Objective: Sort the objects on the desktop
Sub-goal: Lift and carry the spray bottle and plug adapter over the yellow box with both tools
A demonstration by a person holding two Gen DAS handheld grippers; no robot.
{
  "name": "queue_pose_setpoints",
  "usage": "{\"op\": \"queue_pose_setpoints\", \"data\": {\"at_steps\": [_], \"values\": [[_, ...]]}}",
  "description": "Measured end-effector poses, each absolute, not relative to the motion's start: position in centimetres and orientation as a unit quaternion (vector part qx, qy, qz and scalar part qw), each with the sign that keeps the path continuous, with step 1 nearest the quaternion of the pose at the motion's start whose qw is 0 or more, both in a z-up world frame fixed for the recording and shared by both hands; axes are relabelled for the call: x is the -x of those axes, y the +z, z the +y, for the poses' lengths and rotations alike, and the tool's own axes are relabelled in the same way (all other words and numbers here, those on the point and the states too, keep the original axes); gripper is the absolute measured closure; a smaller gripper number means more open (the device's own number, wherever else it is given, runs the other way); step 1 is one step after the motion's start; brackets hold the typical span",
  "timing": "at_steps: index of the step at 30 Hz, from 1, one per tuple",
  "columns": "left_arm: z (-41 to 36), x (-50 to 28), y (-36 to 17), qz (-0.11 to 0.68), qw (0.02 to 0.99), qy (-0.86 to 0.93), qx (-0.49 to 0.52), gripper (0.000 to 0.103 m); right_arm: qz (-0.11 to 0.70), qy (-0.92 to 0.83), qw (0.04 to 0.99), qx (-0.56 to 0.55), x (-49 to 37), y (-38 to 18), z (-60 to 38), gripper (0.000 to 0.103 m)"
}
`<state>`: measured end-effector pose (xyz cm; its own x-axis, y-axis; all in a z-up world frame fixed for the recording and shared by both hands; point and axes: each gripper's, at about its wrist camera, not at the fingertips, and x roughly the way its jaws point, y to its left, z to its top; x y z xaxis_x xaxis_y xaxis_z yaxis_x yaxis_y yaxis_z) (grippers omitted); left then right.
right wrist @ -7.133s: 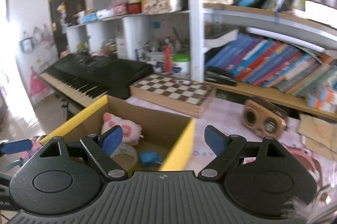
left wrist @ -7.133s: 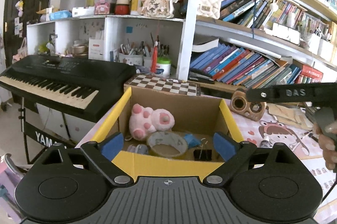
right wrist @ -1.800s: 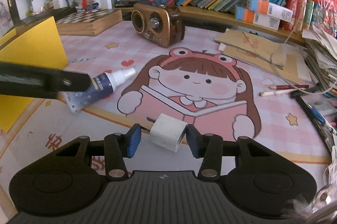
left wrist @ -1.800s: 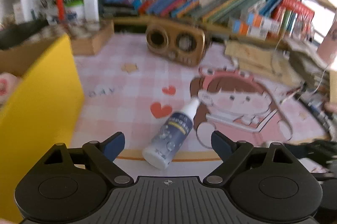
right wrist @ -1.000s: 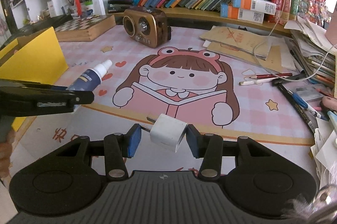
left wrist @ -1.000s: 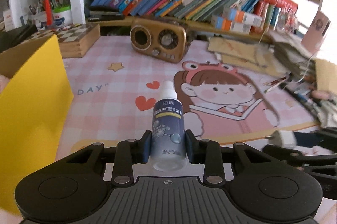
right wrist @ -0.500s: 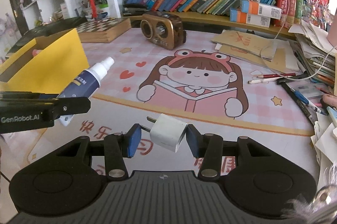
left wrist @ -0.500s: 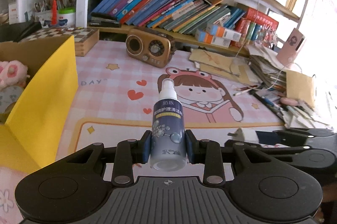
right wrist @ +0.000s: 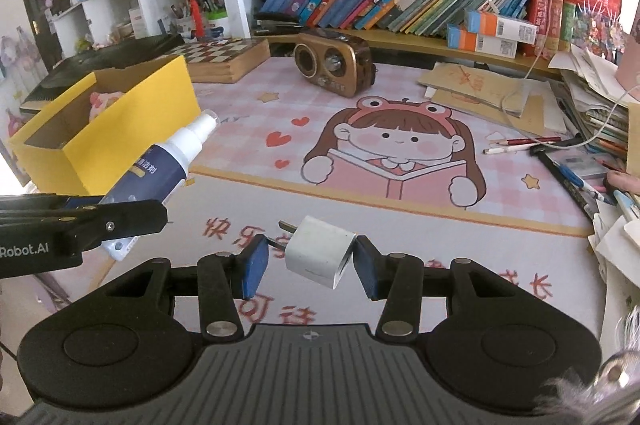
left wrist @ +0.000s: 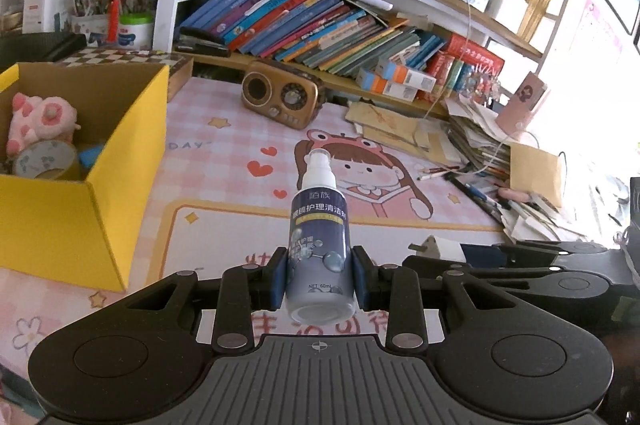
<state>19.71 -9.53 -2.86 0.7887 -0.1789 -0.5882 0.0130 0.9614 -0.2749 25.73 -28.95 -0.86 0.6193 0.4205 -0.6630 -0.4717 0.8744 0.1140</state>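
My left gripper (left wrist: 319,275) is shut on a dark blue spray bottle (left wrist: 320,237) with a white nozzle, held above the desk mat; the bottle (right wrist: 160,169) also shows at the left of the right wrist view. My right gripper (right wrist: 306,261) is shut on a white plug adapter (right wrist: 320,251), its prongs pointing left; the adapter (left wrist: 434,247) peeks out at the right of the left wrist view. The yellow cardboard box (left wrist: 120,165) stands open at the left, holding a pink plush toy (left wrist: 40,119) and a tape roll (left wrist: 44,159).
A brown retro radio (right wrist: 334,67) and a chessboard box (right wrist: 224,59) stand at the back before a bookshelf. Pens, pencils and paper stacks (right wrist: 580,129) crowd the right side. The pink cartoon mat (right wrist: 392,153) covers the desk.
Both grippers have risen off the mat with their loads and drawn back toward the left. The yellow box has come further into the left wrist view, showing its inside.
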Motion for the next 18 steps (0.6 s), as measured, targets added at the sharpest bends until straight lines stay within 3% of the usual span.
{"op": "queue_pose_setpoints", "data": {"at_steps": [18], "values": [[-4.0,-11.4,-3.1,0.324,0.932,-0.071,0.148,0.071,0.368,0.256,0.893,0.046,-16.6,-0.3,-22.9,0.059]]}}
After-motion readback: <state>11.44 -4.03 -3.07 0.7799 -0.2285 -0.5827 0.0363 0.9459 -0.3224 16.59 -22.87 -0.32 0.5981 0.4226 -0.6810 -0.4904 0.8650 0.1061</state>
